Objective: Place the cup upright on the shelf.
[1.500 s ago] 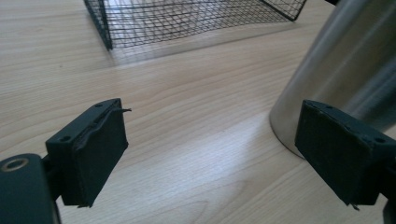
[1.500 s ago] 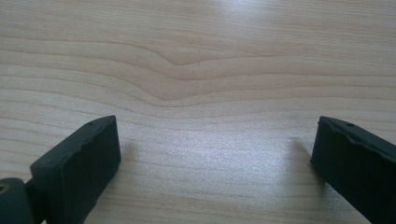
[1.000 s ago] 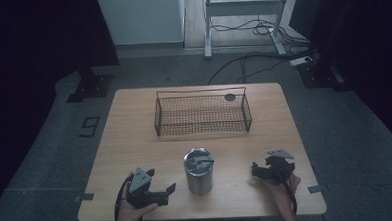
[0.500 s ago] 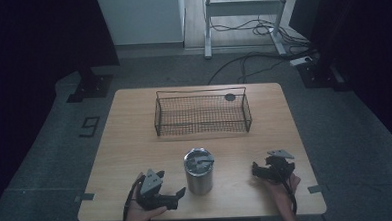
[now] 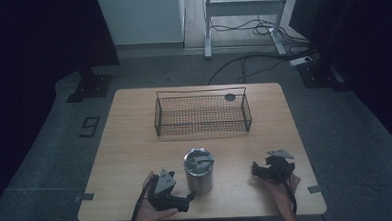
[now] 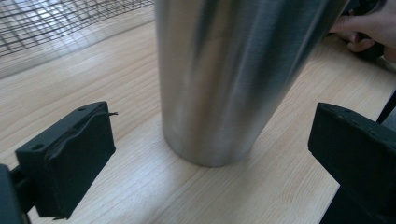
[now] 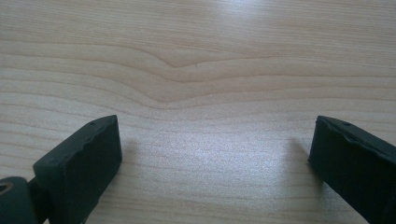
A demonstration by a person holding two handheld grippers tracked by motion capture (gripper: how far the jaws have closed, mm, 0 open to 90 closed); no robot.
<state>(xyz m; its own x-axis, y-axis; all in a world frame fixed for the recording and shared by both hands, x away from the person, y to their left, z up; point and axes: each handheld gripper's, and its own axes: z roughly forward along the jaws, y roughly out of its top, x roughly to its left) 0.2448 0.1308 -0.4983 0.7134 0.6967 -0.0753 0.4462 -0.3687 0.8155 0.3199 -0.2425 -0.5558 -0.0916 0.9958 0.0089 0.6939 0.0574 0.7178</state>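
A steel tumbler with a dark lid stands upright near the table's front edge, centre. My left gripper is open just to its left and front, jaws pointing at its base. In the left gripper view the tumbler's brushed wall rises close ahead between the two wide-apart black pads, apart from both. My right gripper rests open on the table to the tumbler's right, held by a hand. In the right gripper view its jaws stand wide apart over bare wood.
A black wire basket stands across the middle of the wooden table, behind the tumbler. A small dark disc lies just behind the basket's right end. The floor around holds stand legs and cables.
My left gripper has slid right along the front edge toward the tumbler, closing the gap to its base. The right gripper and the tumbler have stayed in place.
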